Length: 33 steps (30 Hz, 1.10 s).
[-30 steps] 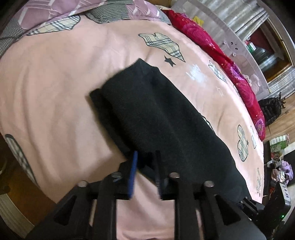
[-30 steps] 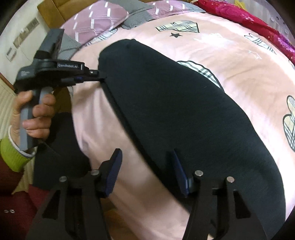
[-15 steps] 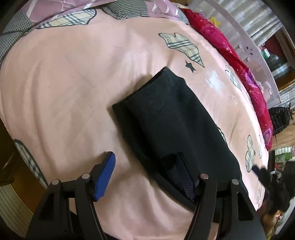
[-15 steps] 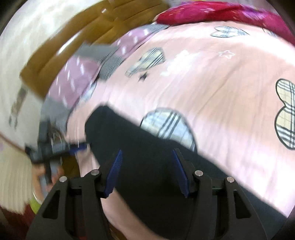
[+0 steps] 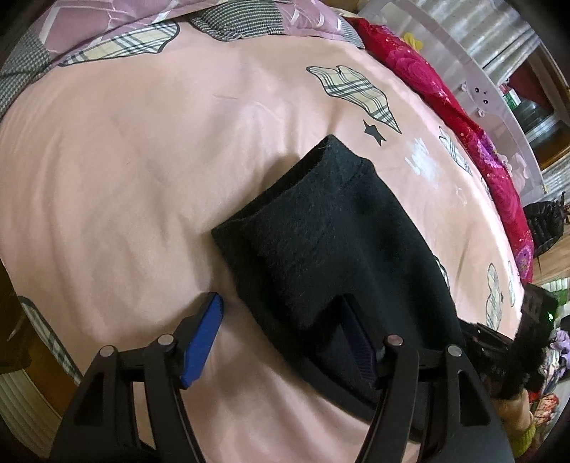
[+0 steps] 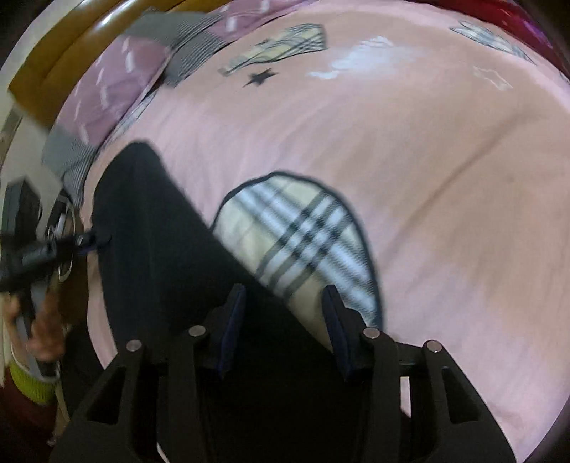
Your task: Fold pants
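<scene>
The black pants [image 5: 335,242] lie folded lengthwise on the pink bedsheet [image 5: 142,171], their near end doubled over. My left gripper [image 5: 281,331] is open, its jaws astride the near corner of the pants; the right finger sits under a fold of cloth. My right gripper [image 6: 285,313] is open over the pants [image 6: 171,256] at their far edge, above a plaid heart print [image 6: 299,238]. In the right wrist view the left gripper [image 6: 85,242] shows at the pants' other end. That view is blurred.
Purple and checked pillows [image 5: 107,21] lie at the head of the bed. A red floral blanket [image 5: 463,117] runs along the far side by a white rail [image 5: 491,85]. A wooden headboard [image 6: 71,60] shows in the right wrist view. The bed's near edge drops off at the left.
My left gripper has let go of the pants' edge and opened, and now straddles the corner. My right gripper swung from the near edge across the pants to their far side.
</scene>
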Tool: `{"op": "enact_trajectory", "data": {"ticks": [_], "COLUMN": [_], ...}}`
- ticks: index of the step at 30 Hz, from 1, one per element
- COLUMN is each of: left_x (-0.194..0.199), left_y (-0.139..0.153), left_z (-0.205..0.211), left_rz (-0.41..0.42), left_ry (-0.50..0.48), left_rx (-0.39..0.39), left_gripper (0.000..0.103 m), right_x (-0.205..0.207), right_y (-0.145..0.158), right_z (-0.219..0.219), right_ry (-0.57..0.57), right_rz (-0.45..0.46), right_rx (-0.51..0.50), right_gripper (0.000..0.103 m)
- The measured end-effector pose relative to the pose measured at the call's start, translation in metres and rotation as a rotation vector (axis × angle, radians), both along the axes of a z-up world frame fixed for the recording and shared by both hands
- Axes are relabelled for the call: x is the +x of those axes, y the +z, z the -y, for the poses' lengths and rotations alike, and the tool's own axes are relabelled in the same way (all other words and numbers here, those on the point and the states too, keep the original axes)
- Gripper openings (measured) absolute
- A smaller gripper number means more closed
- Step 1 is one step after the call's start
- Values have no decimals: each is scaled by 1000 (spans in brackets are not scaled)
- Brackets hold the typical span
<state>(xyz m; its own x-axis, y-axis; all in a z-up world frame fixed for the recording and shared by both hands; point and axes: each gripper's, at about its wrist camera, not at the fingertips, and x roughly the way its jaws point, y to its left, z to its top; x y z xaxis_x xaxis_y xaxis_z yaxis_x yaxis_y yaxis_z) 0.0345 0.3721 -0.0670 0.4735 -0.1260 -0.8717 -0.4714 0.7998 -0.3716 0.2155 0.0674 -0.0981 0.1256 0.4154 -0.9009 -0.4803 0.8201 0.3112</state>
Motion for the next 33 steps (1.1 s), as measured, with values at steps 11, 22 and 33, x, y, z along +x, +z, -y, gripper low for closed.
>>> {"op": "enact_trajectory", "data": {"ticks": [11,22,33], "left_x": [19,0,20], "left_y": [-2,50,7], "left_z": [8,11,4], "left_rz": [21,246,121], "left_ry": [-16,-79,-148], "left_rx": [83,68,126], "left_gripper": [51,18,19], "right_x": [-4,-8,6], "right_y": [-1,74,38], "right_z": [-1,15,8], "right_ry": [101,-18,-115], "right_rz": [-44,166,194], "right_rx": [-36,19,-62], "right_gripper": [38,6,5]}}
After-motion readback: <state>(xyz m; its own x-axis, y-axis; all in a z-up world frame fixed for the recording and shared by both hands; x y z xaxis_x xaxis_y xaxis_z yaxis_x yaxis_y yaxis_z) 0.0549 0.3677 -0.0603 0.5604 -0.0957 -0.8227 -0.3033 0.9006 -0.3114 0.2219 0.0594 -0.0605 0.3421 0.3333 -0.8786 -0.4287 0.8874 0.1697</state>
